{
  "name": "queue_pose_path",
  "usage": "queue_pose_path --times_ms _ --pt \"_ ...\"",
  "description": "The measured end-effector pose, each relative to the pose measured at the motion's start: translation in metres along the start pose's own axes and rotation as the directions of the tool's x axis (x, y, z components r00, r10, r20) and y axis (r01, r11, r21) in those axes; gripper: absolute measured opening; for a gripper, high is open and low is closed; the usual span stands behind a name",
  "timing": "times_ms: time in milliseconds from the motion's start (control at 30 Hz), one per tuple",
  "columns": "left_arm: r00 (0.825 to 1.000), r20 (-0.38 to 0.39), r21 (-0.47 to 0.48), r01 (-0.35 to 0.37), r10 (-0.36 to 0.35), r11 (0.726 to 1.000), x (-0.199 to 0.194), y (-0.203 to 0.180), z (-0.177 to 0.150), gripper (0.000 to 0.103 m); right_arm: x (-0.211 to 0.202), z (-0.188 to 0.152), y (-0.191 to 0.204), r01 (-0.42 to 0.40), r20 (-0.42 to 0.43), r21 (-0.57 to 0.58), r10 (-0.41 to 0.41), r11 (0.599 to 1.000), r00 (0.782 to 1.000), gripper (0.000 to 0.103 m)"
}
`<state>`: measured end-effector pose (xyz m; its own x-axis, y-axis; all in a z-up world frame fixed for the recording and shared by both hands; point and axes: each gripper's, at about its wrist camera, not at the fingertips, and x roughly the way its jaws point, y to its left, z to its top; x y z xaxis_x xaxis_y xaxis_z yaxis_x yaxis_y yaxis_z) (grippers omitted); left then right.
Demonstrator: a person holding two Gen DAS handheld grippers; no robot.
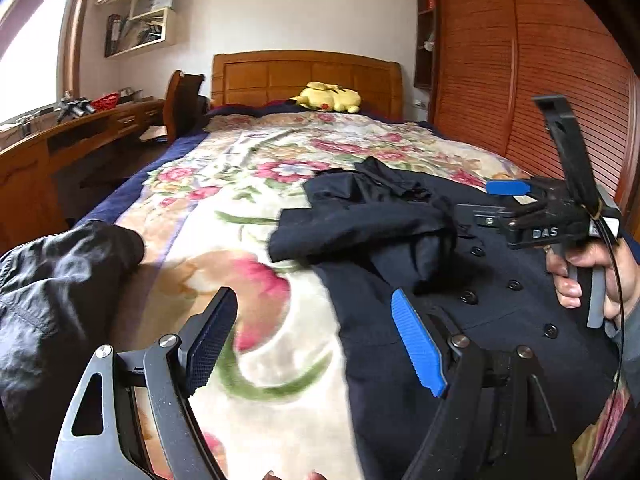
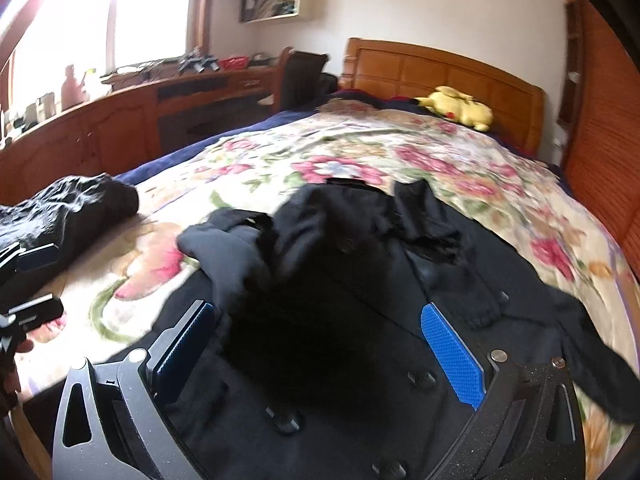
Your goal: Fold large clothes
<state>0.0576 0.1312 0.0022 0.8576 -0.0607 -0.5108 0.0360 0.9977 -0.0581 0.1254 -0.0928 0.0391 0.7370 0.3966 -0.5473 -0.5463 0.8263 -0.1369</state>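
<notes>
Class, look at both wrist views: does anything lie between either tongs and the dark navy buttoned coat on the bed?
Nothing visible does. Both tongs, left and right, stand open over the dark navy buttoned coat.

Bed [image 1: 256, 184], wearing a flowered blanket: a dark buttoned coat [image 1: 472, 304] lying spread, a black jacket [image 1: 52, 272] bunching at the edge, a yellow plush toy [image 1: 328, 98] sitting by the headboard.

The bed [image 1: 248, 184] stood at the room's centre, covered with a floral blanket [image 2: 400, 152]. A wooden headboard [image 1: 304, 76] rose at its far end against a white wall [image 1: 304, 4]. Left of the bed ran a wooden desk [image 1: 80, 128] below a bright window [image 2: 80, 12]. Wall shelves [image 1: 140, 12] hung above the desk. Right of the bed stood a slatted wooden wardrobe [image 1: 520, 60]. Daylight entered from the window.
</notes>
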Motion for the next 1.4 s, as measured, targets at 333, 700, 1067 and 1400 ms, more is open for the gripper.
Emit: queue_pose_path --times_ms 333,700,1067,1400 --pt "0.997 0.002 -0.039 -0.071 0.071 0.997 -0.001 0.035 -0.002 0.080 0.058 0.047 0.051 -0.079 -0.118 -0.149 0.061 0.986 0.991 0.101" --pt "0.998 0.011 -0.051 -0.056 0.057 0.997 -0.003 0.043 -0.001 0.080 0.113 0.050 0.060 -0.100 -0.277 -0.276 0.021 0.956 0.961 0.018" --pt "0.999 0.031 -0.025 0.020 -0.019 0.999 -0.004 0.006 0.009 0.080 0.013 0.075 -0.035 0.064 0.144 -0.002 -0.063 0.998 0.988 0.009" --pt "0.996 0.020 0.066 0.084 -0.085 0.994 0.000 -0.060 0.016 0.080 -0.012 0.020 -0.146 0.302 0.016 0.219 -0.313 0.928 0.950 0.010"
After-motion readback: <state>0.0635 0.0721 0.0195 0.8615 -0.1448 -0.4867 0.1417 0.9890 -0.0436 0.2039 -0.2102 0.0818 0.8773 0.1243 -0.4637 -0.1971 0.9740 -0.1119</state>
